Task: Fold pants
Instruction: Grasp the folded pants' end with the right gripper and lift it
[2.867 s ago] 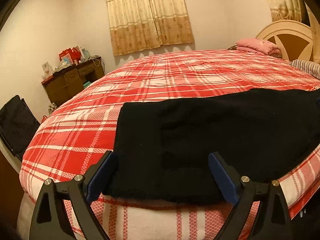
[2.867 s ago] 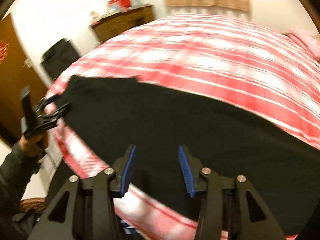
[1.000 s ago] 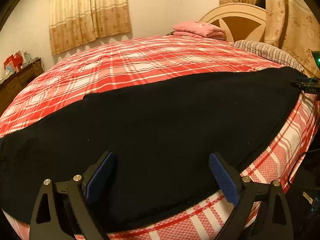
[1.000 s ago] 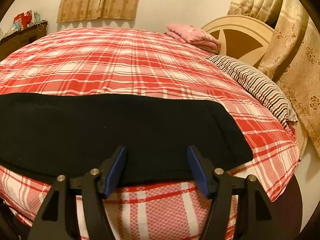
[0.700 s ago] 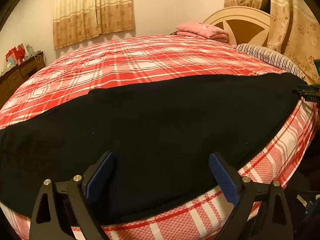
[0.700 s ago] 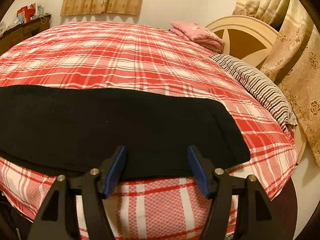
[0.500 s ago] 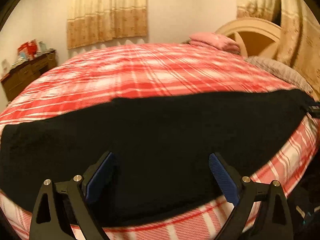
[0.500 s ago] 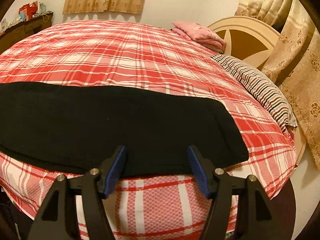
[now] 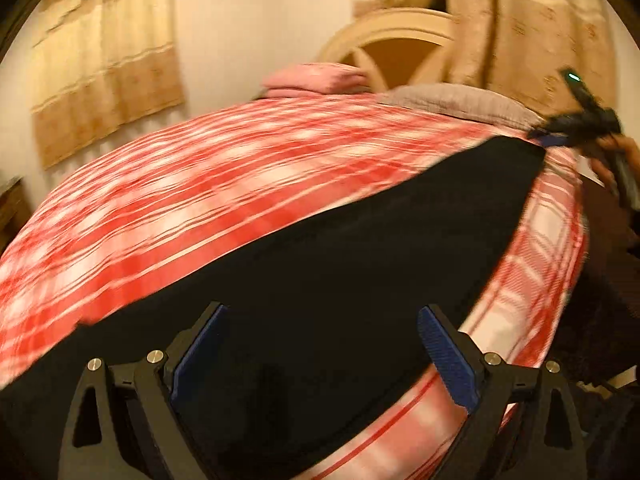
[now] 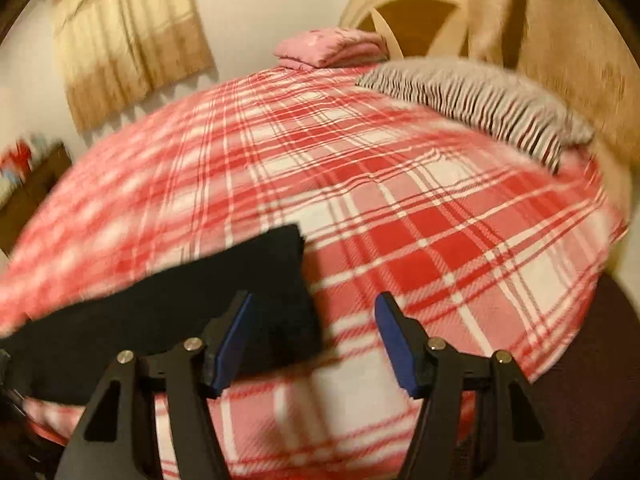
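Black pants (image 9: 340, 276) lie flat in a long strip along the near edge of a bed with a red and white plaid cover (image 9: 224, 176). My left gripper (image 9: 324, 344) is open and empty above the middle of the pants. My right gripper (image 10: 312, 332) is open and empty at the pants' right end (image 10: 256, 280), its left finger over the cloth and its right finger over the cover. In the left wrist view the right gripper (image 9: 576, 128) shows at the far end of the pants. Both views are blurred.
A striped pillow (image 10: 472, 100) and a folded pink cloth (image 10: 332, 50) lie by the cream headboard (image 10: 408, 4). Beige curtains (image 10: 132, 36) hang behind and at right (image 10: 560, 40). A wooden dresser (image 10: 28, 184) stands at left. The bed's edge drops off near the grippers.
Both cameras have swung to the right. The right gripper has moved to the pants' right end. The left gripper has stayed open over the pants.
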Available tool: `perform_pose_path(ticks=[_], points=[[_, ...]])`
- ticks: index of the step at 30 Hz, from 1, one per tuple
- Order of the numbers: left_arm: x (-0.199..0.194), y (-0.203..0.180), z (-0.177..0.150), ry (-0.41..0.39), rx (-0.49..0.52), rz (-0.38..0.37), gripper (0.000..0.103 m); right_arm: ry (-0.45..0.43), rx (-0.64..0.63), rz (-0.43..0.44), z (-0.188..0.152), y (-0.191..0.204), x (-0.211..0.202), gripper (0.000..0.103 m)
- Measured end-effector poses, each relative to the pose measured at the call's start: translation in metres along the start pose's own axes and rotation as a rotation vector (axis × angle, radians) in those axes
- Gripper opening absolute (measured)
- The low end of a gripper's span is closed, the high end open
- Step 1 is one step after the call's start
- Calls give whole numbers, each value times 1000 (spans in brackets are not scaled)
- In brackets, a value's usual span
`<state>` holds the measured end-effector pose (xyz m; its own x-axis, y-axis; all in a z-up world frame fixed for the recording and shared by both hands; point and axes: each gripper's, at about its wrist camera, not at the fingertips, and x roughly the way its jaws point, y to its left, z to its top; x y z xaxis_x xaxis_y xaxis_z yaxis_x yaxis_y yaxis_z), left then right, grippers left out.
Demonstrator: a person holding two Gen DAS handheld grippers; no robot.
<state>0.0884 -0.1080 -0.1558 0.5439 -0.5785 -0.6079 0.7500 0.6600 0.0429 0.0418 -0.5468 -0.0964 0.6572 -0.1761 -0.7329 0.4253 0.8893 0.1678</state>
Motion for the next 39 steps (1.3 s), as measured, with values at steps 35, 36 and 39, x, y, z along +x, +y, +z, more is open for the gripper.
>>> perform_pose_path(ticks=[35, 36, 39], points=[[40, -43, -9, 18, -34, 10, 96, 62, 45, 114, 40, -12, 66, 45], [38, -44, -6, 4, -33, 8, 96, 50, 24, 100, 39, -9, 57, 45], [46, -50, 1, 16, -10, 2, 96, -4, -46, 117, 33, 11, 27, 47]])
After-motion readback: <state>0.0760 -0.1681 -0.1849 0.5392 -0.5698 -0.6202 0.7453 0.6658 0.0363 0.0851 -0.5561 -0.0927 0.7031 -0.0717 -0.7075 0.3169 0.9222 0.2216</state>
